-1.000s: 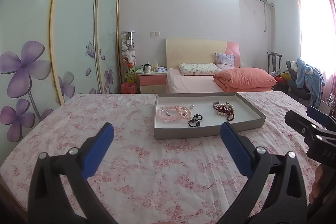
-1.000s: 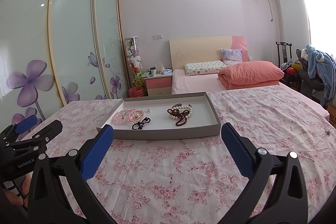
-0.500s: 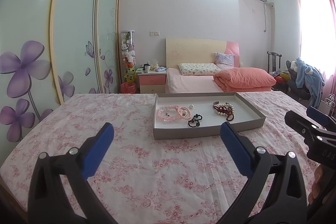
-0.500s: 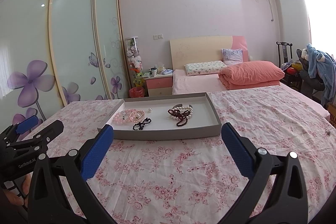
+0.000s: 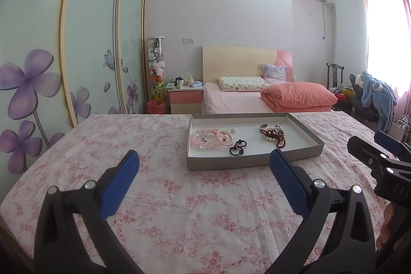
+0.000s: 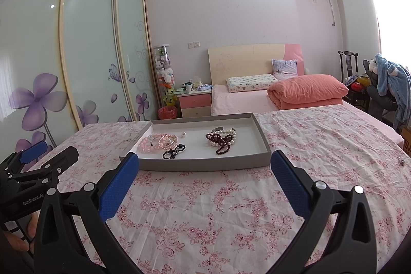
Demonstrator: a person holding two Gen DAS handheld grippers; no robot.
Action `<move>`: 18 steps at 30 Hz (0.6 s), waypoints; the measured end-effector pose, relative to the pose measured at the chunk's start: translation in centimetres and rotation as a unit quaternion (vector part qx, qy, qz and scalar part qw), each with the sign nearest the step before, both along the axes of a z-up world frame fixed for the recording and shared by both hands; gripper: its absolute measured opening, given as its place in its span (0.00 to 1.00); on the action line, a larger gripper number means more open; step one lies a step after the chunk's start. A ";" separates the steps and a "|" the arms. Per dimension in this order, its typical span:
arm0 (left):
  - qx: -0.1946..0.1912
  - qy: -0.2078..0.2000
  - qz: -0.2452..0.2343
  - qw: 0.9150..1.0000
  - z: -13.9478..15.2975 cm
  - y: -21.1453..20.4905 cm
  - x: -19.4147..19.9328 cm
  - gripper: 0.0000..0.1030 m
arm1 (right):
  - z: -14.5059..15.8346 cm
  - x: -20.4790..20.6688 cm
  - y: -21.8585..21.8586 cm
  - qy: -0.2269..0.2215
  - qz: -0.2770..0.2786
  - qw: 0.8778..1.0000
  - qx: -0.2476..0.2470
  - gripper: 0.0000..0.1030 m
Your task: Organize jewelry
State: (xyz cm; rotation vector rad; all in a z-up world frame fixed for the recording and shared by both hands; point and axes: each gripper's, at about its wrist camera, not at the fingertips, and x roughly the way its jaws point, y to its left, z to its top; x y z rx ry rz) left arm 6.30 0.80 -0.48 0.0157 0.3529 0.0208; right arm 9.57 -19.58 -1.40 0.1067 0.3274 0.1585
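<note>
Grey tray (image 5: 253,161) sits at 12 o'clock on the flowery cloth (image 5: 179,197), jewelry (image 5: 272,135) inside. Left gripper (image 5: 204,171) and right gripper (image 6: 205,171) gape wide, holding nothing. Only the right view shows a tiny trinket (image 6: 401,162) at 3 o'clock.

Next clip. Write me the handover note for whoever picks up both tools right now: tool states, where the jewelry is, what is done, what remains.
Left tool: open, empty, above the floral cloth, short of the tray.
Right tool: open, empty, also short of the tray.
In the tray: pink bracelets at left, black bracelet nearer the front, loose pearl, a tangle of pearl and dark red beads at right.
Done: nothing visibly sorted.
Left: separate the tangle, then arrange every piece.
</note>
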 end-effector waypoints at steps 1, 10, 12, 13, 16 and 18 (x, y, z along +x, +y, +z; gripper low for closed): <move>0.000 0.000 0.000 1.000 0.0 0.0 0.0 0.96 | 0.0 0.0 0.1 0.000 0.000 1.000 0.000 0.98; 0.000 0.000 0.001 1.000 0.0 -0.1 -0.1 0.96 | 0.0 0.0 0.1 0.000 0.000 1.000 0.001 0.98; 0.000 0.000 0.002 1.000 0.0 0.0 0.0 0.96 | 0.1 0.0 0.0 0.000 0.000 1.000 0.000 0.98; 0.000 0.000 0.002 1.000 0.0 -0.1 -0.1 0.96 | 0.1 0.0 0.0 0.000 0.000 1.000 0.000 0.98; 0.000 0.000 0.003 1.000 0.0 -0.1 0.0 0.96 | 0.1 0.1 0.0 0.001 0.000 1.000 0.001 0.98; 0.000 0.001 0.003 1.000 -0.1 -0.1 0.0 0.96 | 0.1 0.0 0.1 0.000 -0.001 1.000 0.002 0.98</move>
